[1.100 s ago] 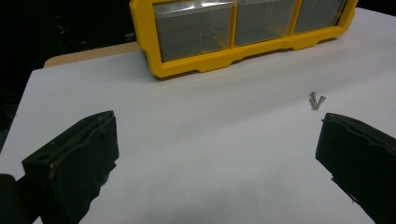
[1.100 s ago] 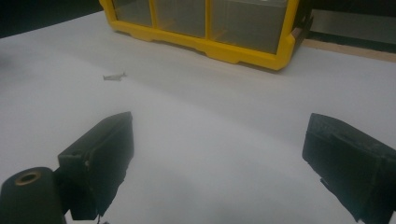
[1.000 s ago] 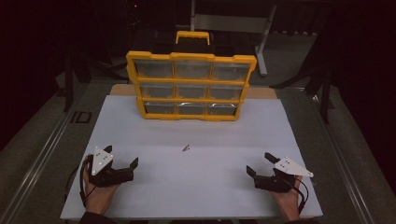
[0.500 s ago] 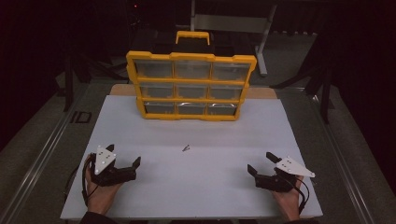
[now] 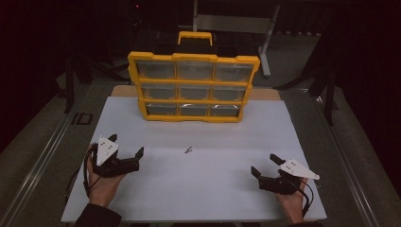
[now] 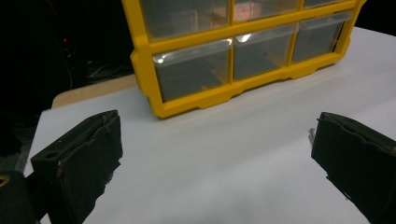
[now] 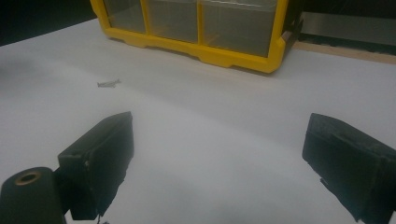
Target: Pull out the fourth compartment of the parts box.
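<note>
Both tools, left tool [image 5: 135,158] and right tool [image 5: 263,166], rest spread apart on the white table [image 5: 208,189]. Between them lies 1 small metal screw [image 5: 188,151]; pinching carelessly could flick it away.

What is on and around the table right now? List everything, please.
Yellow plastic drawer organiser with clear drawers: one, yellow frame, nine drawers, far middle of the board.
Small metal screw: one, grey, board centre, apart from both grippers.
White board: one, white, covers the table.
Grey metal frame: one, behind the organiser.
Left hand-held gripper: one, black, open, near left.
Right hand-held gripper: one, black, open, near right.
</note>
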### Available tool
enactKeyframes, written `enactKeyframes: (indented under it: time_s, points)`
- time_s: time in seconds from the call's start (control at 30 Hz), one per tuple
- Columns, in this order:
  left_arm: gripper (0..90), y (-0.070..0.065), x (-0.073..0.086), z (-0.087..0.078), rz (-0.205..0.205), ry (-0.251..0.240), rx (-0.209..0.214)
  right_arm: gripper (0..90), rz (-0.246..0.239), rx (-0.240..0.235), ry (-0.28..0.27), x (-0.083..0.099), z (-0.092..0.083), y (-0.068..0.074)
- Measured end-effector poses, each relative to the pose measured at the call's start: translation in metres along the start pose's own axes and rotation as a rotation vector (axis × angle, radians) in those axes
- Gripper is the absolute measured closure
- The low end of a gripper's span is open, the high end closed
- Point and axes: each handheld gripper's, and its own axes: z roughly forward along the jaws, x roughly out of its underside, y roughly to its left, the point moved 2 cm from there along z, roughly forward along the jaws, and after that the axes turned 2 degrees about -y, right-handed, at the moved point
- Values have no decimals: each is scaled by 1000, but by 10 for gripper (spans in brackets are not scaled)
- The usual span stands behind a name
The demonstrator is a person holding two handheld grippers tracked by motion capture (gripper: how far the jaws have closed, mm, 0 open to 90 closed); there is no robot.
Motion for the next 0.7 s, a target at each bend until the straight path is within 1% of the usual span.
enactKeyframes:
  time_s: [0.17, 0.33, 0.43, 0.47, 0.57, 0.67, 0.7]
  points:
    - [29, 1, -13, 5, 26, -14, 0, 88, 2, 0, -1, 0, 0, 0]
    - [31, 5, -26, 10, 40, -28, -8, 88, 3, -1, -2, 0, 0, 0]
    - [34, 8, -33, 13, 47, -29, -17, 88, 3, -3, -3, 0, 0, 0]
    - [36, 8, -33, 13, 47, -29, -17, 88, 3, -3, -3, 0, 0, 0]
    - [37, 12, -41, 20, 53, -32, -23, 88, 0, -3, 0, 0, 0, 0]
    - [41, 13, -44, 22, 61, -32, -23, 88, 0, -4, -1, 0, 0, 0]
    - [41, 14, -49, 26, 70, -30, -28, 88, 1, -5, -2, 0, 0, 0]
